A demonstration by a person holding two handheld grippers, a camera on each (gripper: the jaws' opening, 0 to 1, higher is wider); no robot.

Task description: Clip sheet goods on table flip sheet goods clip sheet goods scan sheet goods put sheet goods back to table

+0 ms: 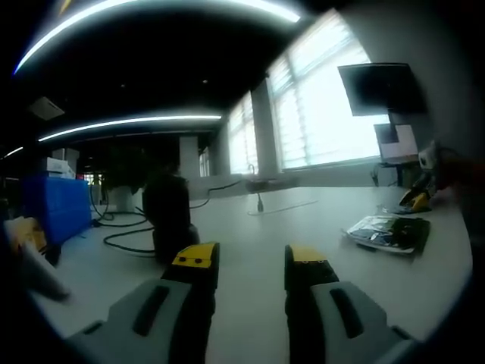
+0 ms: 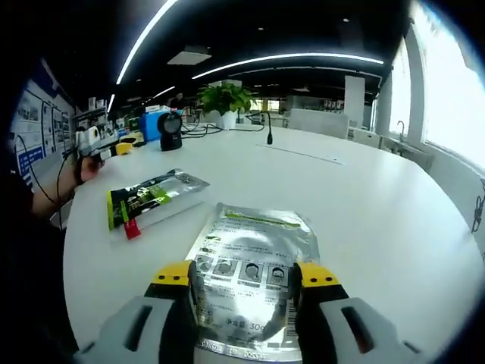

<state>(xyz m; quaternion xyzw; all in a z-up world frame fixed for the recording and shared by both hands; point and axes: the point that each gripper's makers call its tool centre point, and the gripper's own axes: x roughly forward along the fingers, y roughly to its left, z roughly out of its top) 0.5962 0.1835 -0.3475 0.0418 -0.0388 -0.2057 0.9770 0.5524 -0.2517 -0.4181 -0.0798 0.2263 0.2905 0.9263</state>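
**Foil pouch between the right jaws, flat on the table**

In the right gripper view the right gripper (image 2: 246,277) stands wide, its yellow-tipped jaws on either side of a silver foil pouch (image 2: 254,262) that lies flat on the white table (image 2: 379,205). The pouch's near part sits between the jaws; whether they touch it I cannot tell. A second pouch, with green and black print (image 2: 151,196), lies just to its left, apart from it. Farther back stand a black scanner (image 2: 170,130) and a potted plant (image 2: 221,100).

In the left gripper view the left gripper (image 1: 250,265) is open and empty over bare table, with the dark scanner (image 1: 168,216) ahead of it and the pouches (image 1: 388,231) well off to the right.

The silver pouch looks light, thin and limp, with a slick, reflective skin, so it will likely sag and slide instead of lifting stiffly. The sealed edge nearest the jaws is probably the best hold: flatter and stiffer than the middle. A pinch squarely across that edge should keep it from slipping during the flip.
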